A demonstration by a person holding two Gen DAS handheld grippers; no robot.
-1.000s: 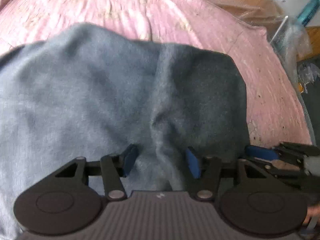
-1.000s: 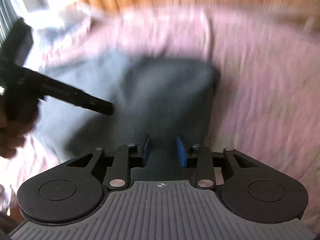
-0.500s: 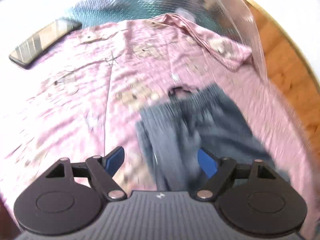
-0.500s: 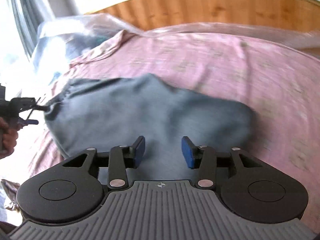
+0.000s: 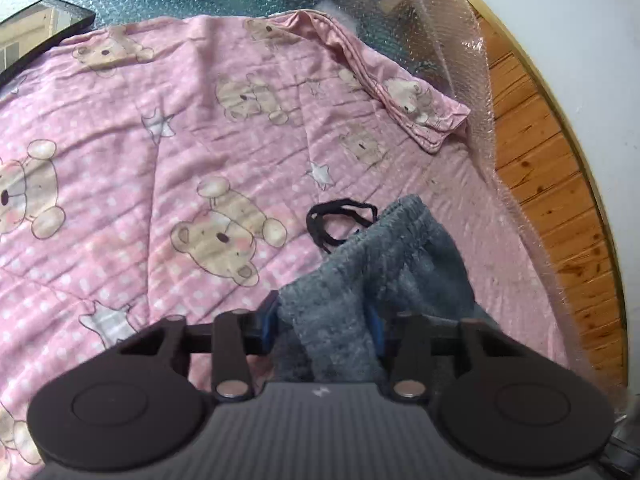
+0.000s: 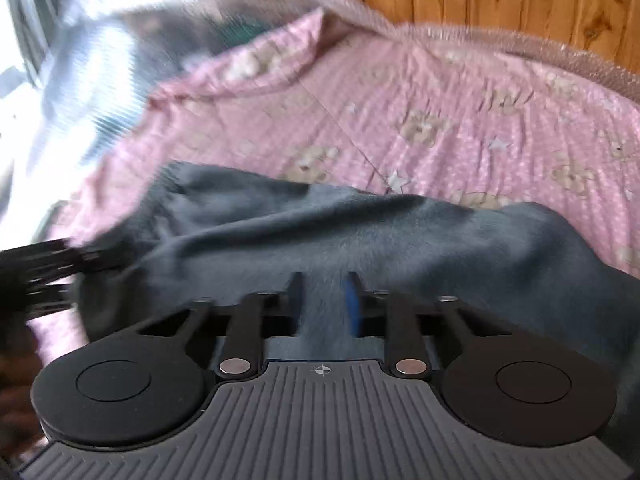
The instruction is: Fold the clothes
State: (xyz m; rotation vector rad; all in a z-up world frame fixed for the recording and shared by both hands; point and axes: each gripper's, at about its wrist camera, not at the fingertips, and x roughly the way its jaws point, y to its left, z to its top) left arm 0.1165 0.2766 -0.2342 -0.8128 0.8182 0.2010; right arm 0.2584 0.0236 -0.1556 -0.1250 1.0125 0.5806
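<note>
Since half a second ago, both tongs have narrowed onto the grey fleece trousers [image 5: 384, 276] on the pink teddy-bear bedsheet [image 5: 160, 152]: left tongs [image 5: 324, 320] and right tongs [image 6: 323, 300] each pinch a fold. No writing is legible.

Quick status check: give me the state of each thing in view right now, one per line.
Grey pants: bunched at the waistband end, lifted, spread loosely elsewhere, not folded flat.
Black drawstring: loose, looped on the sheet.
Left gripper: closed on the pants fabric.
Right gripper: closed on the pants fabric.
Pink bear sheet: spread out, wrinkled, far corner folded over.
</note>
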